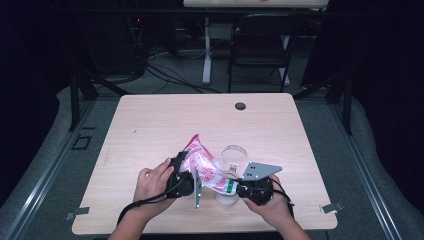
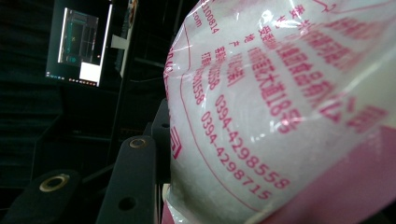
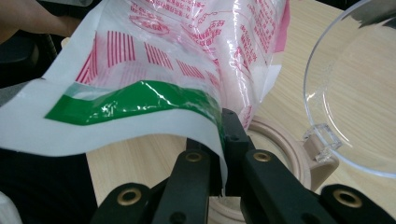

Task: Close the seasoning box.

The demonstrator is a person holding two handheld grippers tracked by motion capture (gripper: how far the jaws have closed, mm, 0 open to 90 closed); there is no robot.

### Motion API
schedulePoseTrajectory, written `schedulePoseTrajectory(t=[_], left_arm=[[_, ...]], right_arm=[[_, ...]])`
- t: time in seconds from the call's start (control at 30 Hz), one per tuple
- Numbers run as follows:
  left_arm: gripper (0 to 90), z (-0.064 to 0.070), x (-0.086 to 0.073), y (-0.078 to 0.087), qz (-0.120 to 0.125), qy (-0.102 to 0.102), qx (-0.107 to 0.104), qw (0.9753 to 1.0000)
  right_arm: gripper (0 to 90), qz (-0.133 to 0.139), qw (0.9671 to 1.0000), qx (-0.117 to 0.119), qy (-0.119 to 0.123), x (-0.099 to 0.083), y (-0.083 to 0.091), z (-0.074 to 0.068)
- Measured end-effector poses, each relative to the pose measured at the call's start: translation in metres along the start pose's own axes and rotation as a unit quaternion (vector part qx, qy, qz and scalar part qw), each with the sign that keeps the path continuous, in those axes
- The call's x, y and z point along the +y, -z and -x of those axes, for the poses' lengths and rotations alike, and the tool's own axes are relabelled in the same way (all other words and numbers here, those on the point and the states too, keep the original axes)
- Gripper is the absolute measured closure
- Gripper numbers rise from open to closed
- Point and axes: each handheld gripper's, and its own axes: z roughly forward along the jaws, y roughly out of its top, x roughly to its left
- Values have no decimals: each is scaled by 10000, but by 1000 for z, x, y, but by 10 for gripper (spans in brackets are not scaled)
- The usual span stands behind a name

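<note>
Hand-held gripper (image 3: 224, 154) pinching bag (image 3: 187, 56), "0394-4298558"

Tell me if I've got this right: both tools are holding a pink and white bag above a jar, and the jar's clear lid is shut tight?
Not quite. The clear lid is swung open, standing up beside the jar; the right gripper view shows it. The rest holds: the left tool and the right tool both hold the pink and white bag above the jar.

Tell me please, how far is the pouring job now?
Done: the jar is open, its clear lid swung aside. In hand: both grippers, left and right, hold the bag tilted above it. Left: I see nothing falling yet, so the pouring itself remains.
</note>
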Motion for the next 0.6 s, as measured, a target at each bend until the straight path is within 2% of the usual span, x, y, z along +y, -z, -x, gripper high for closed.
schedulePoseTrajectory(t=[0.27,0.5,0.6], left_arm=[[610,-3,5,0,-35,-120,-60,9999],[611,-6,9,1,-56,-327,-21,9994],[611,-7,9,2,-14,-342,5,9994]], right_arm=[[900,70,9999,9,-84,-3,2,2],[900,79,9999,-13,-109,-5,2,2],[900,81,9999,-14,-114,-5,2,2]])
